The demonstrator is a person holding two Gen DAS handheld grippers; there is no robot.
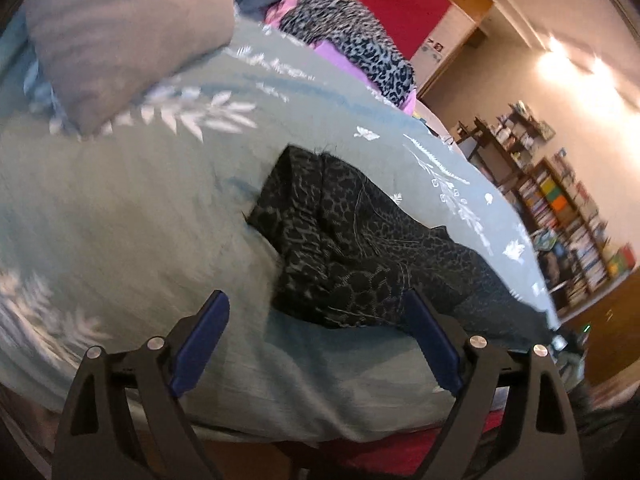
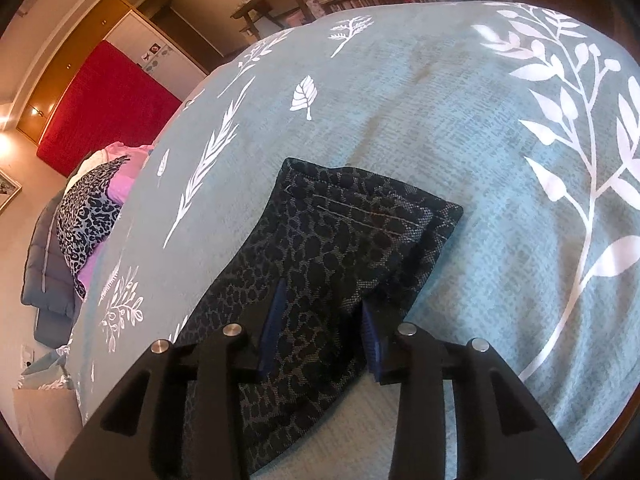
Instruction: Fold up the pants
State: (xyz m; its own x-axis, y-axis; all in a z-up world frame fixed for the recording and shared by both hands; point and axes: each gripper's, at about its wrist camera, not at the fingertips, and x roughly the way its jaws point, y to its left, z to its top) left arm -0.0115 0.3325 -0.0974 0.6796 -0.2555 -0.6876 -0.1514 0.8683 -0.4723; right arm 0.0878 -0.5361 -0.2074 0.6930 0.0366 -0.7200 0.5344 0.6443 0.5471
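Dark leopard-print pants [image 1: 352, 240] lie folded in a bundle on the teal bedspread [image 1: 120, 208] with white leaf prints. In the left wrist view my left gripper [image 1: 316, 300] stands wide open just short of the bundle's near edge, with its right pad beside the fabric and nothing pinched. The right wrist view shows the hem end of the pants [image 2: 360, 224] lying flat on the bedspread [image 2: 480, 140]. My right gripper [image 2: 322, 300] hangs partly open over it. Fabric lies between the blue pads, which do not squeeze it.
A grey pillow [image 1: 120, 40] lies at the far left of the bed. A pile of pink and leopard-print clothes [image 1: 352, 40] sits at the bed's far end, before a red panel [image 2: 104, 100]. Bookshelves [image 1: 560, 208] stand beyond the bed. The bed's edge runs close under the left gripper.
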